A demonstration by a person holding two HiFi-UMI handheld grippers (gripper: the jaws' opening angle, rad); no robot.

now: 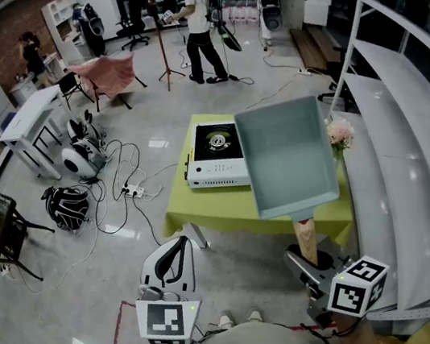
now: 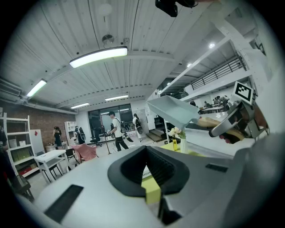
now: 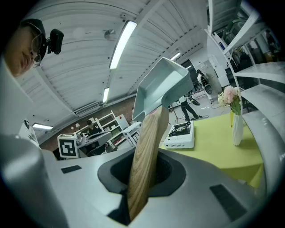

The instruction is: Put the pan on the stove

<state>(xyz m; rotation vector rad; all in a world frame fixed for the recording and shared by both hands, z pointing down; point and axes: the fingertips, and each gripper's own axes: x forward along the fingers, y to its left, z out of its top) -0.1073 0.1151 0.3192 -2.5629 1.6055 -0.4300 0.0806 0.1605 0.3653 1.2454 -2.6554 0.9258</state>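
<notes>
- At centre right of the head view, the pan (image 1: 287,155) hangs in the air over the right part of the table (image 1: 205,209), just right of the stove (image 1: 216,156) and not yet on it.
- Pan: square, grey-green, shallow rim. Judged rigid metal, moderately heavy, with the weight well ahead of the grip.
- Wooden handle (image 1: 307,241) runs from the pan's near edge down toward the bottom of the frame. It is smooth-looking wood, so it could probably twist between the pads.
- Right gripper (image 3: 140,178) is clamped on that handle, and its own view shows the wood filling the gap between the jaws. The hold sits low on the handle, so leverage is long. A grip nearer the pan would likely steady it.
- Left gripper (image 1: 169,264), lower left, has its jaws together on nothing and is well clear of the pan.
- Vase of flowers (image 1: 340,136) stands at the pan's right edge. Judged fragile, so keep the pan away from it.
</notes>
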